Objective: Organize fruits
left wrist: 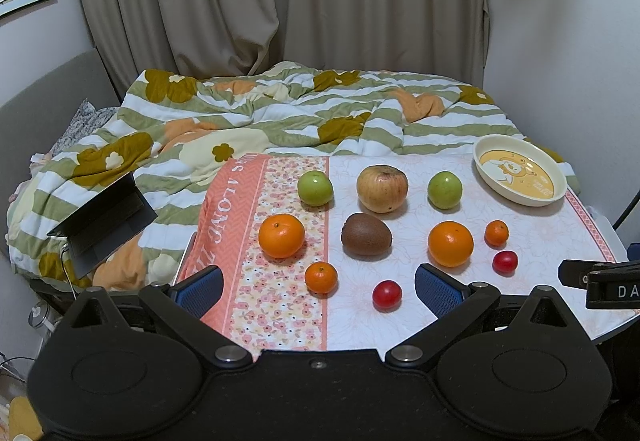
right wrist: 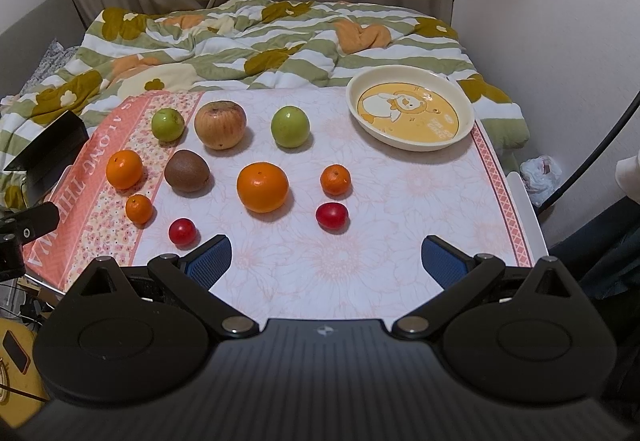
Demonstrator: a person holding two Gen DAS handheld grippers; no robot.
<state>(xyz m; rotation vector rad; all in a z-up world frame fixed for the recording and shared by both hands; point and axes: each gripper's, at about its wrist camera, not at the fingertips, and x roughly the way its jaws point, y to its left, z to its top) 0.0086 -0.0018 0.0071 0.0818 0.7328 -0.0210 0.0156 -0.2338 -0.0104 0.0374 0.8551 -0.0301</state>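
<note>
Jaws of both grippers apart, fruits all unhidden, bowl point(right wrist: 408, 139) whole

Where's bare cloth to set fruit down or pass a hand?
Free: the tablecloth between the dish, the right red tomato and the right gripper. Also inside the dish. Crowded: the left half, around the kiwi.

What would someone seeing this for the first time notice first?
Probably the fruit laid out in rows on the floral tablecloth: a kiwi mid-left, a large orange at centre. Next, the empty cartoon plate at the far right corner, and both open grippers, left and right, holding nothing.
</note>
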